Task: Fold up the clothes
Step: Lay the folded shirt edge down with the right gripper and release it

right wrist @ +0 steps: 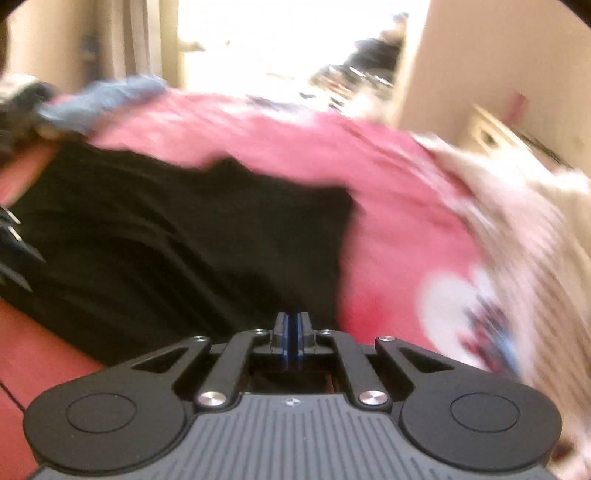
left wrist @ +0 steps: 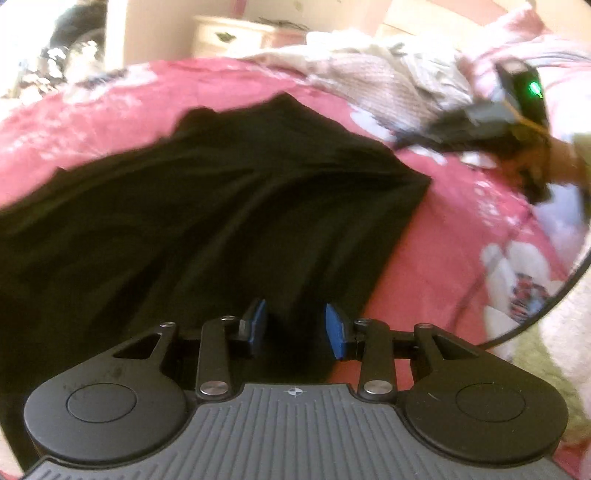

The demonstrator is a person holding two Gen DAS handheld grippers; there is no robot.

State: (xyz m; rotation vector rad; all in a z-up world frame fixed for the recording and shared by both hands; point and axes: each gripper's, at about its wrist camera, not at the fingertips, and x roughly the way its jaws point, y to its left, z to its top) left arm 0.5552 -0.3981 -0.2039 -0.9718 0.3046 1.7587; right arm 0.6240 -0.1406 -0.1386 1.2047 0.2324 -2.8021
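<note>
A black garment [left wrist: 207, 206] lies spread on a pink floral bedspread [left wrist: 461, 229]. My left gripper [left wrist: 295, 326] is open, its blue pads [left wrist: 334, 330] hovering over the garment's near edge with nothing between them. The right gripper shows in the left wrist view [left wrist: 491, 122] at the far right, above the bedspread beyond the garment's right corner. In the blurred right wrist view, my right gripper [right wrist: 294, 338] is shut with pads together, nothing visibly held, over the near edge of the black garment [right wrist: 177, 240].
A pile of pale and beige clothes [left wrist: 388, 77] lies at the bed's far side, also in the right wrist view [right wrist: 528, 229]. A blue cloth [right wrist: 99, 101] lies at the far left. A cream nightstand [left wrist: 236, 35] stands behind the bed.
</note>
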